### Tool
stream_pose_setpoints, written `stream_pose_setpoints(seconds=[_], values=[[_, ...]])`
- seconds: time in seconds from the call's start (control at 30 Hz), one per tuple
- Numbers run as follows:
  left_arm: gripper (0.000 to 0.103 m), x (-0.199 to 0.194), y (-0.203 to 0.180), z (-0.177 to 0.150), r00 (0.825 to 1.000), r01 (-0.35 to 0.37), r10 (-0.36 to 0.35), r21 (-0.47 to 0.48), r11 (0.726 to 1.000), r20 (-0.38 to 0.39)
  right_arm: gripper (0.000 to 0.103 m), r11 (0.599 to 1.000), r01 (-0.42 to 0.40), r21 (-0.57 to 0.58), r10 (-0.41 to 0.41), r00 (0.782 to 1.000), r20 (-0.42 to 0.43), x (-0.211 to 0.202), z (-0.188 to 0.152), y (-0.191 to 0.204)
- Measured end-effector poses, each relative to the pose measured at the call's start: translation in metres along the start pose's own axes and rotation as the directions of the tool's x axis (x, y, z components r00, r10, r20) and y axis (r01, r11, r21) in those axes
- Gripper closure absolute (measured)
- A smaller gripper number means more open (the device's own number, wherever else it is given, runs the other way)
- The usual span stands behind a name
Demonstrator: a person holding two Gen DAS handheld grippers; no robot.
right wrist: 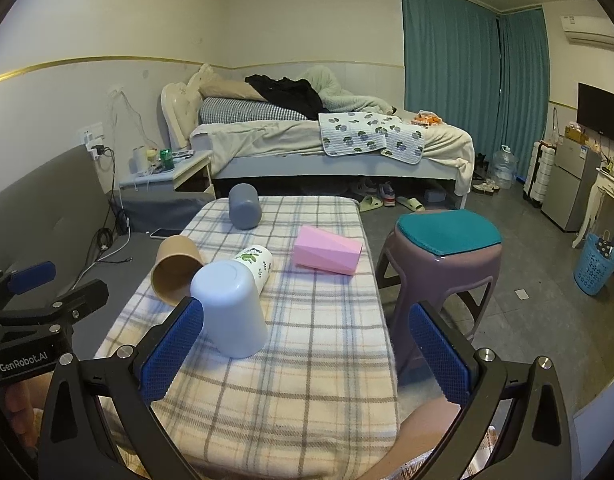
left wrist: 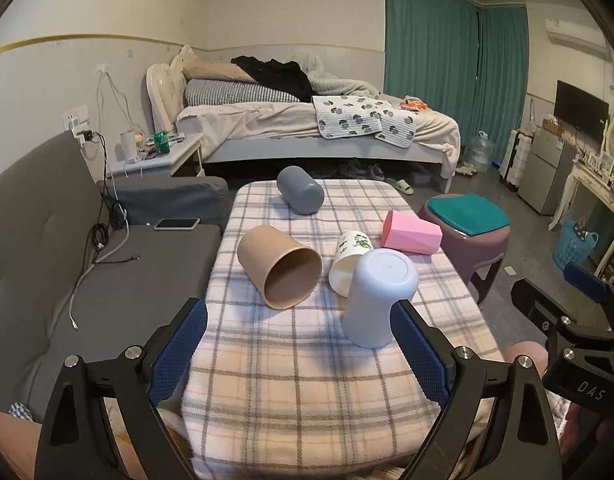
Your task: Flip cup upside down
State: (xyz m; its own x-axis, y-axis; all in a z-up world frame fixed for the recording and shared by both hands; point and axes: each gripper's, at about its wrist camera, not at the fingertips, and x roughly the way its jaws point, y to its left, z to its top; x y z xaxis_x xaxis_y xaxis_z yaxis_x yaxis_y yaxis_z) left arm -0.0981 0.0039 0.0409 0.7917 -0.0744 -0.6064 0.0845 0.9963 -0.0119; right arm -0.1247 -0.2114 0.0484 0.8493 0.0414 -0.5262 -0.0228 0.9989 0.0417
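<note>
Plaid blanket [left wrist: 307, 360] before unmade bed [left wrist: 307, 128]

We look across a bedroom with pale walls [right wrist: 307, 12] banded by a thin gold trim. An unmade bed [left wrist: 307, 128] stands along the far wall, a white nightstand [left wrist: 159, 158] at its head, shoes beneath it. Teal curtains [right wrist: 451, 76] hang closed to the right — the light is dim and indoor. A grey sofa [left wrist: 47, 240] lines the left side. On the grey floor [right wrist: 527, 272] we see a purple stool [right wrist: 447, 252] with a teal cushion, a blue basket [right wrist: 597, 264] and a small fridge [right wrist: 567, 188] — a dark screen [right wrist: 601, 114] mounted above.
</note>
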Motion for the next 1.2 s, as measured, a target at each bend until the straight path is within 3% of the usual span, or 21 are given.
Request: stream_pose_setpoints(seconds=[1.2], values=[[0.007, 0.0036, 0.0081, 0.0009, 1.0, -0.002, 0.001, -0.029, 1.0, -0.014, 0.0, 1.0, 0.011, -0.01, -0.011, 1.0, -0.004, 0.0011, -0.0008, -0.0004]])
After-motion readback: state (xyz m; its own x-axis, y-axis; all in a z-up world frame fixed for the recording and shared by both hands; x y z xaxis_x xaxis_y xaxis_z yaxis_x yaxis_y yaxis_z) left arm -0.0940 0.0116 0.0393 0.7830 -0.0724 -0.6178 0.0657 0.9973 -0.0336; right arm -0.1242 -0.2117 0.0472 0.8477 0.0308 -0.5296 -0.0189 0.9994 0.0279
